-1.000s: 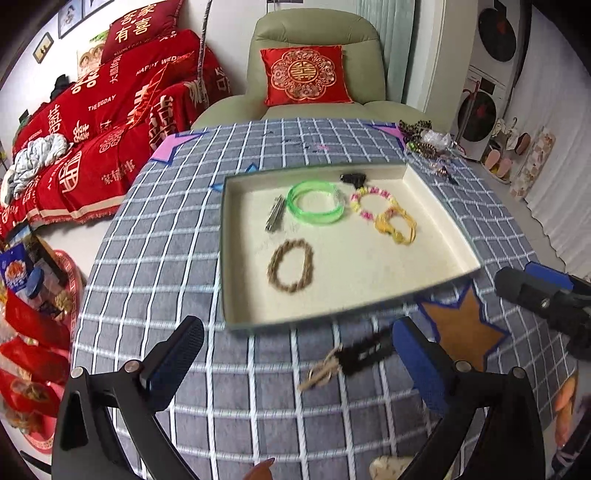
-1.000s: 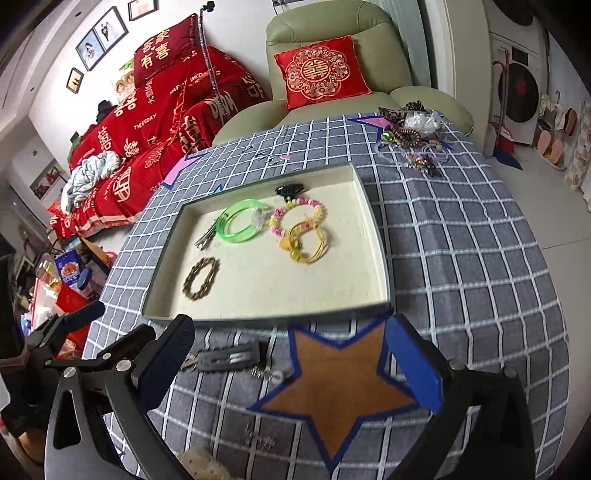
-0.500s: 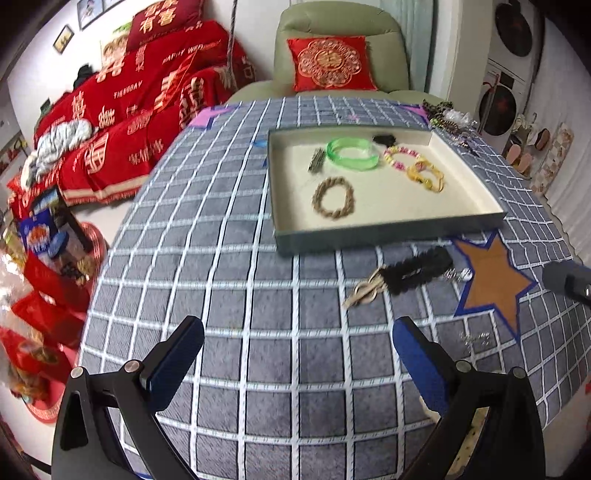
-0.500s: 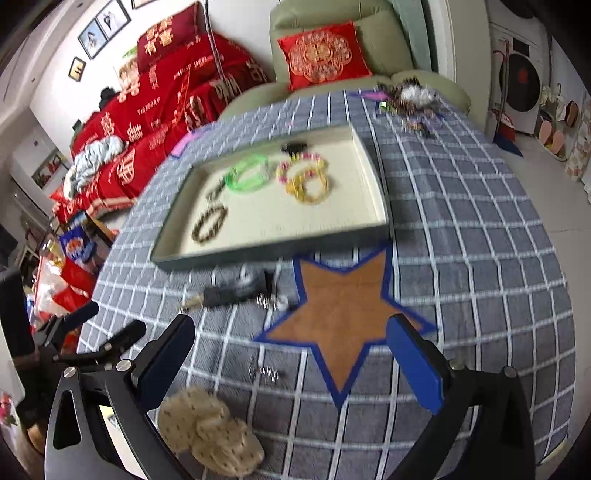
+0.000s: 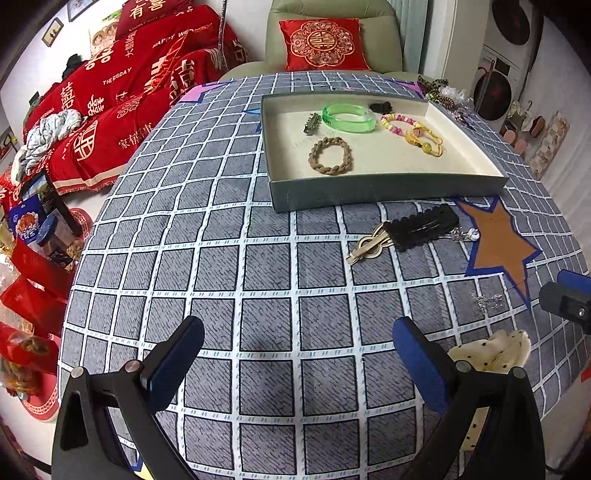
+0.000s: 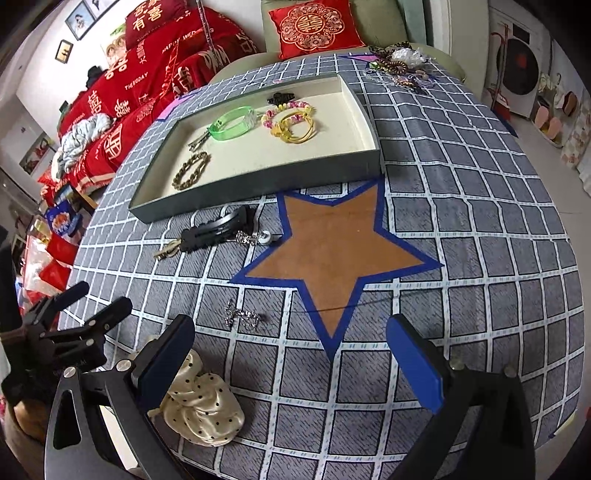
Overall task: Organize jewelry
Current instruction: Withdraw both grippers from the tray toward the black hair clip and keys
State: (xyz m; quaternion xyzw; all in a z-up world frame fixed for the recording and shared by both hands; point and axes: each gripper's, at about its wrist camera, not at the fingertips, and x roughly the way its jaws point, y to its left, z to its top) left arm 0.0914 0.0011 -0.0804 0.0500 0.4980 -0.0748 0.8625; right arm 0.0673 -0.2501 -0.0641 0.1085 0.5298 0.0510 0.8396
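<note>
A shallow grey tray (image 5: 388,192) (image 6: 258,186) holds a green bangle (image 5: 349,117) (image 6: 233,123), a braided brown bracelet (image 5: 330,155) (image 6: 191,170), a pink bead bracelet (image 5: 400,123), a yellow bracelet (image 5: 424,142) (image 6: 295,130), a metal clip (image 5: 312,122) and a black clip (image 5: 380,107). In front of the tray lie a black hair clip (image 5: 424,226) (image 6: 218,229), a tan clip (image 5: 369,245), a small silver piece (image 6: 242,317) and a cream dotted scrunchie (image 6: 201,410) (image 5: 491,350). My left gripper (image 5: 297,360) and right gripper (image 6: 290,354) are both open, low over the near cloth, holding nothing.
The checked grey cloth (image 5: 221,240) covers a round table with a brown star patch (image 6: 332,243). A pile of loose jewelry (image 6: 397,64) lies at the far right edge. A red-covered sofa (image 5: 110,96) and an armchair (image 5: 332,29) stand behind.
Both grippers have drawn back from the tray toward the near table edge, so the tray looks farther away and the scrunchie has come into view. The jewelry has not moved.
</note>
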